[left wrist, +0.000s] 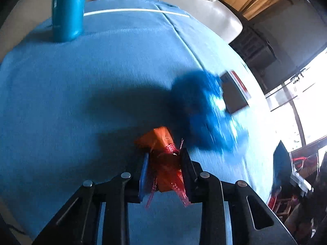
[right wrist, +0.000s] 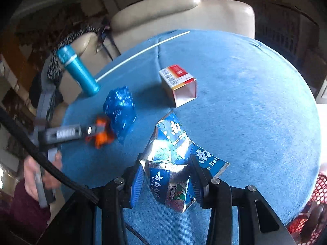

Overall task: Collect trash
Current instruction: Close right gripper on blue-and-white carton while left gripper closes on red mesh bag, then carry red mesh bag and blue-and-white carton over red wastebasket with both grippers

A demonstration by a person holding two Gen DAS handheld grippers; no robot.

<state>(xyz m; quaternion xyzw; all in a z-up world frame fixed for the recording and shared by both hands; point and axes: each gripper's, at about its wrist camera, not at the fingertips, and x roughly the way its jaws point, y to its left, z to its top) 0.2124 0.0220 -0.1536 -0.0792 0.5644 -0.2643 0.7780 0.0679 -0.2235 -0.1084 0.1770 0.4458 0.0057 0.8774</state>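
**A:** ok so where are we at? From the left wrist view our left gripper (left wrist: 163,169) is clamped tight on that orange wrapper (left wrist: 161,143) with the red crinkly bits, down at the blue tablecloth (left wrist: 81,102). Pads are squeezing it from both sides.

**B:** yep, and our right gripper (right wrist: 165,175) is pinching the torn blue carton (right wrist: 173,149), the one with white lettering and a foil inside. The flattened end sticks out past the fingers over the cloth.

**A:** what else are we seeing on the table?

**B:** crumpled blue plastic wrapper (right wrist: 120,110) just beside the orange one, kinda blurry in the left view. Small red-and-white box (right wrist: 179,83) lying on its side, open end facing us, further back. Teal bottle (right wrist: 78,71) near the far-left edge of the table.

**A:** bin?

**B:** red mesh basket (right wrist: 320,189) at the right edge of the right view, off the table. Cream chairs (right wrist: 184,12) behind it all.
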